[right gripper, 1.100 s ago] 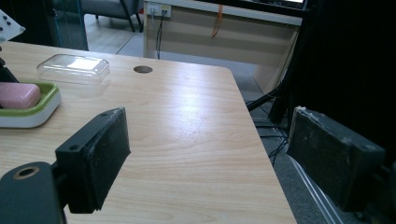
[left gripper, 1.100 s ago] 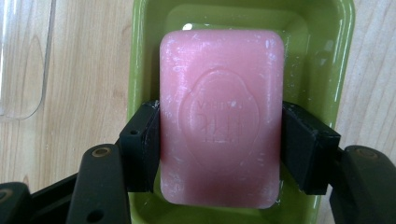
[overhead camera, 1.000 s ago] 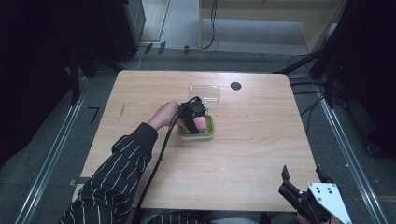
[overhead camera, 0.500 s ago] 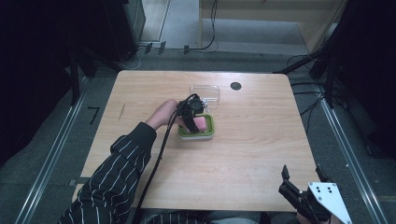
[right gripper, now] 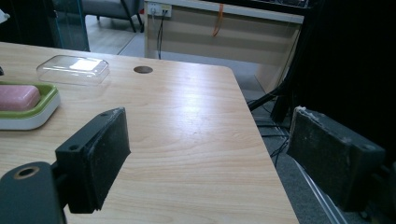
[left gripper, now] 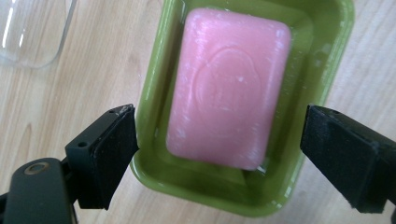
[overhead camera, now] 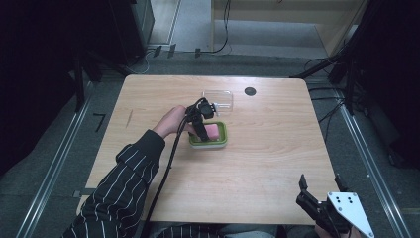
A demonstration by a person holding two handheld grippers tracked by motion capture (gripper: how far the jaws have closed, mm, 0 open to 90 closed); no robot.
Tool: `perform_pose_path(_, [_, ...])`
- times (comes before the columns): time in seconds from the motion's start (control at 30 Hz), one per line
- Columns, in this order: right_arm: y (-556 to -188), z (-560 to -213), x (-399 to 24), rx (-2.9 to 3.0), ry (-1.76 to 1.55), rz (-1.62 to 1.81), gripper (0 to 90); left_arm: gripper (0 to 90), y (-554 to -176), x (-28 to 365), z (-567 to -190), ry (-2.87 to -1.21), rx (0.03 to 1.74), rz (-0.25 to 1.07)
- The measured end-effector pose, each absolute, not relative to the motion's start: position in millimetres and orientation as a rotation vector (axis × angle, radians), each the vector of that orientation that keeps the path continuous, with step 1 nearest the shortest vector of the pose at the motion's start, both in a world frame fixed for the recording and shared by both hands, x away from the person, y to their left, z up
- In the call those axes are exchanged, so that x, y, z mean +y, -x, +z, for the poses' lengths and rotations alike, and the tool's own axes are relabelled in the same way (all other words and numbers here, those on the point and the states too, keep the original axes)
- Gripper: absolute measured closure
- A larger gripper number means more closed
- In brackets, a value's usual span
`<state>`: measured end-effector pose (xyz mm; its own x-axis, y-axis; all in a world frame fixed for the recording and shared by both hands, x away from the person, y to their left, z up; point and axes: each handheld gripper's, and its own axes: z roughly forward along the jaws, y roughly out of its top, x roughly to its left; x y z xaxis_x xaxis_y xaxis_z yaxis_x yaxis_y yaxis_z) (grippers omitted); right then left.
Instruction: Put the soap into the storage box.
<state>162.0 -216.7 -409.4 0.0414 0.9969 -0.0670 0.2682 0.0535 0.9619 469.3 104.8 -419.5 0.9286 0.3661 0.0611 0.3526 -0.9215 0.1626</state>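
Near the middle of the light wooden table [overhead camera: 267, 163], a green soap dish [overhead camera: 208, 140] is seen with a pink bar of soap [left gripper: 229, 86] lying flat inside it. Directly above the dish the left gripper [overhead camera: 202, 130] is held, pointing down; its jaws have just been opening and now stand wide, one on each side of the dish, with the soap left untouched between them (an embossed mark can be made out on the bar's top face). Just beyond the dish, toward the far edge, a clear plastic lid [overhead camera: 218, 98] is laid on the wood, and a small dark round hole [overhead camera: 250, 91] is set in the tabletop beside it. At the near right corner the right gripper [overhead camera: 317, 196] is held off the table's edge, its jaws spread wide with nothing between them. Around the table, grey floor [overhead camera: 59, 148] with metal rails and trailing cables is shown, and dark stands and a pale wooden cabinet [right gripper: 224, 32] are placed behind it
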Motion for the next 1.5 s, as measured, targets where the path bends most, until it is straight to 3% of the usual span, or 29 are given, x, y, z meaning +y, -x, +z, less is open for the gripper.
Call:
perform_pose_path(0.63, [-159.5, -408.5, -217.0, 1.391, -1.377, 0.993, 12.7, 8.2, -445.7, 123.4, -410.7, -2.948, 0.666, 0.149])
perform_pose_path(1.5, [-162.7, -406.3, -209.5, 1.404, -1.360, 1.001, 12.7, 7.9, -387.9, 178.3, -405.1, -2.955, 0.866, 0.170])
